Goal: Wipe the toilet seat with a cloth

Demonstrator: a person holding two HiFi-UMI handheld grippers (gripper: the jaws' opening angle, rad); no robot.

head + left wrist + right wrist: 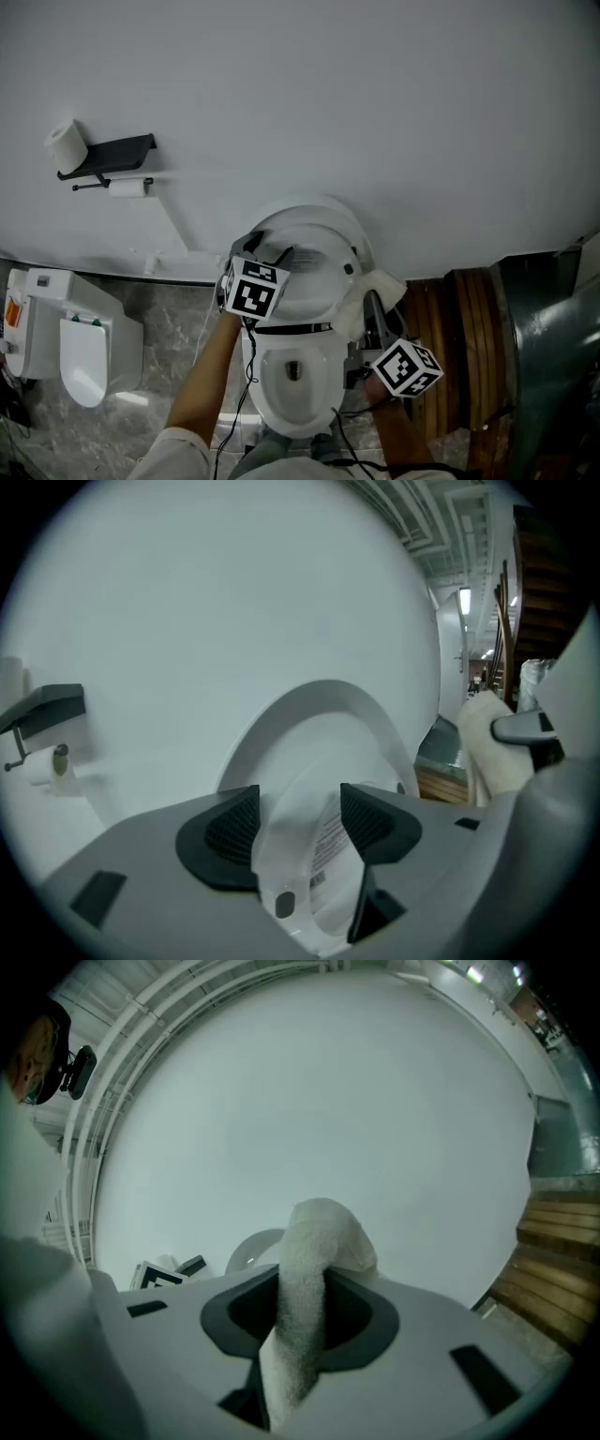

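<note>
A white toilet (295, 375) stands against the white wall with its lid (314, 234) raised. In the left gripper view the upright lid (319, 714) fills the middle, and a white ring with a printed label (328, 841) shows between the jaws. My left gripper (265, 251) (300, 808) is open at the lid's left side, and its pads press on nothing. My right gripper (375, 307) (302, 1312) is at the toilet's right side. It is shut on a white cloth (382, 284) (314, 1260), whose free end sticks up past the jaws.
A black shelf (112, 152) with a toilet paper roll (67, 145) hangs on the wall at the left. A white bin-like unit (75, 337) stands on the grey floor at the lower left. Brown wooden panels (450, 347) rise close to the toilet's right.
</note>
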